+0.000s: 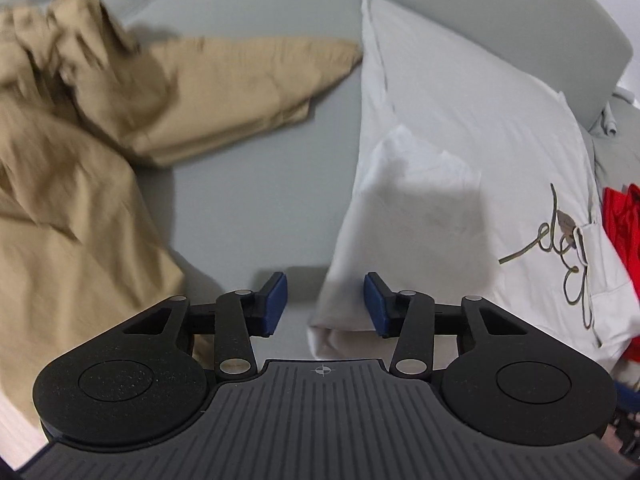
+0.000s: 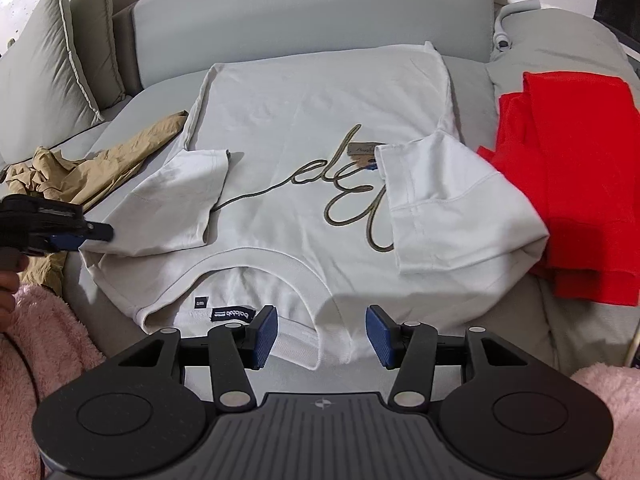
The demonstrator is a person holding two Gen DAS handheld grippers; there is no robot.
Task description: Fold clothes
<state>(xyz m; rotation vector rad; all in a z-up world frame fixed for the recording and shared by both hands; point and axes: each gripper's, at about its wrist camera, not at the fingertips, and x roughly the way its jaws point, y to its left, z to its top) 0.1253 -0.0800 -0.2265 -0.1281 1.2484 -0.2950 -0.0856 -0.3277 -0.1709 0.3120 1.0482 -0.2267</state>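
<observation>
Right wrist view only: the whole white T-shirt [image 2: 320,184] is spread flat on the grey sofa seat [image 2: 304,12], both sleeves folded inward over the script lettering, with grey cushions [image 2: 52,60] at the back and pink fleece sleeves [image 2: 48,340] at the lower edges.

Left wrist view only: the crumpled tan garment [image 1: 80,152] shows at full extent, well beyond the left finger.

Shirt's long axis runs away from the right gripper [image 2: 321,334]; collar nearest the fingers, hem toward the backrest. A red folded garment [image 2: 568,184] lies just beside the shirt, past the right finger.

Right gripper tilts steeply down over the collar, fingers apart, collar edge between them, pads not pressing it.

Left gripper [image 1: 326,300] also points steeply down at the shirt's shoulder corner; fingers released, the right pad just touching the fabric fold, the left pad clear of it.
</observation>
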